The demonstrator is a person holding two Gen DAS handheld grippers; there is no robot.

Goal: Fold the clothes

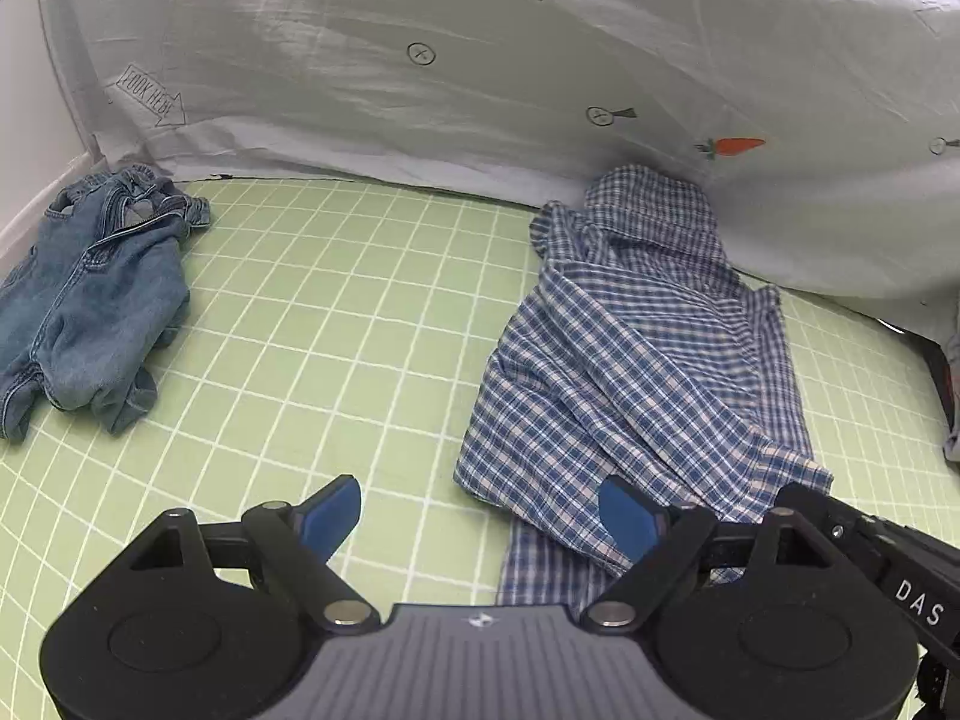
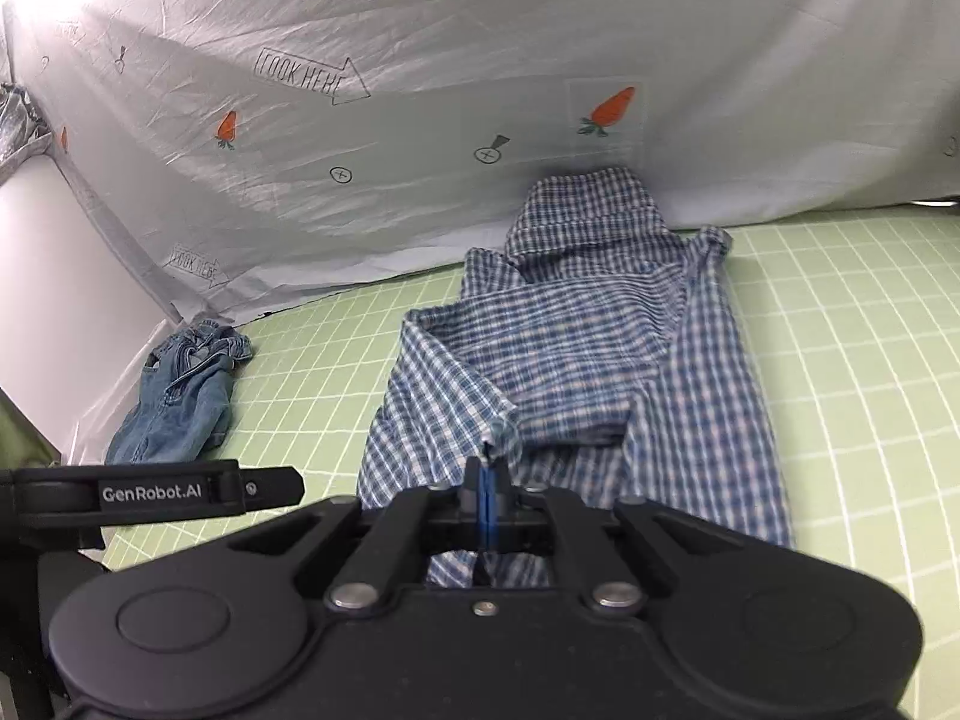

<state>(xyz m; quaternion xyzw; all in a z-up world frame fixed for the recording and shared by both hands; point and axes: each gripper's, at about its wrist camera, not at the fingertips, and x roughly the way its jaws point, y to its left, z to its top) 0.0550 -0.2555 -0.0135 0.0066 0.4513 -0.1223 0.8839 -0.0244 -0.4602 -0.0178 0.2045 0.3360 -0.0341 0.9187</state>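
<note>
1. The plaid shirt (image 2: pixel 576 372) lies half folded on the green grid desk (image 1: pixel 336 312), jeans (image 1: pixel 90 294) well apart.
2. Right gripper (image 2: pixel 486 501): fingers together at the hem; whether cloth is caught, I cannot tell, so a lift could slip.
3. Left gripper (image 1: pixel 480 516): fingers apart, holding nothing; one-sided pulling may undo the fold.

Blue-and-white checked shirt (image 1: pixel 630 360), faded blue jeans (image 1: pixel 90 300), green white-gridded mat (image 1: pixel 336 300).
</note>
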